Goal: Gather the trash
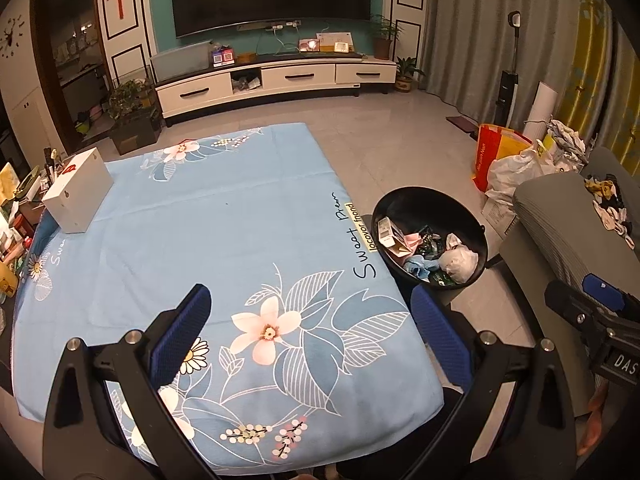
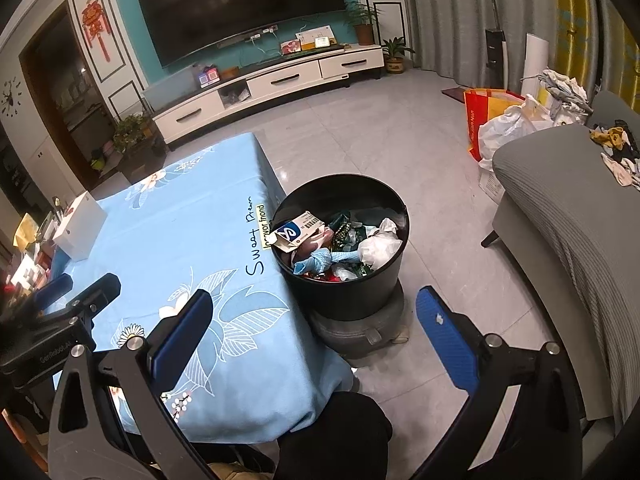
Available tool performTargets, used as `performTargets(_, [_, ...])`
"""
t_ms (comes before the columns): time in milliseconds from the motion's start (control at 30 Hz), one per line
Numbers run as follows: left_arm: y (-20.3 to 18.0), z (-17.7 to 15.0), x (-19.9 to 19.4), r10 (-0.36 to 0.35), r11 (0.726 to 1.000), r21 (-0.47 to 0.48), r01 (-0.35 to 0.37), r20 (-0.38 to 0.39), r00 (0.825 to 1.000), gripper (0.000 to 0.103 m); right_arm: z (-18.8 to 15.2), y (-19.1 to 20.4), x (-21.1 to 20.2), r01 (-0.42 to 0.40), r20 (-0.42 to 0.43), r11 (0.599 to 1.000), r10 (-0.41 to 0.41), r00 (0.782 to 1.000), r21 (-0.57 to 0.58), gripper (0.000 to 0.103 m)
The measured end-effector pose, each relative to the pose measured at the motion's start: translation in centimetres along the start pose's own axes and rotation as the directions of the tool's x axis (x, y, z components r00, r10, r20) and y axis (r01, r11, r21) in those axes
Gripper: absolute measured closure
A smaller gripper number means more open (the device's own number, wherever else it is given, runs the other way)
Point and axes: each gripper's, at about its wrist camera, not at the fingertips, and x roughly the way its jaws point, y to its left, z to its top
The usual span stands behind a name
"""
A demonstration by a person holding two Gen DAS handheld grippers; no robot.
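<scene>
A black round trash bin (image 2: 344,292) stands on the floor at the right edge of the table; it also shows in the left wrist view (image 1: 476,224). It holds trash (image 2: 340,244): a carton, a blue cloth, white plastic bags, wrappers. My left gripper (image 1: 312,328) is open and empty above the near end of the table (image 1: 208,216), which has a light blue floral cloth. My right gripper (image 2: 314,320) is open and empty, in front of the bin and above the table's corner. Each gripper shows at the edge of the other's view.
A white box (image 1: 76,196) stands at the table's far left. A grey sofa (image 2: 568,216) is on the right, with bags (image 2: 496,120) behind it. Clutter lies left of the table. A TV cabinet (image 1: 276,80) lines the far wall, across tiled floor.
</scene>
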Motion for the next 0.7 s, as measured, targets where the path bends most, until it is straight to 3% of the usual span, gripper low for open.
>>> performTargets(700, [-0.45,-0.03,0.45,-0.002,1.000,-0.007,0.002,-0.012,1.000,0.003,-0.03,-0.53,-0.04,-0.009,0.009,1.000,0.009,1.000,0.004,0.003])
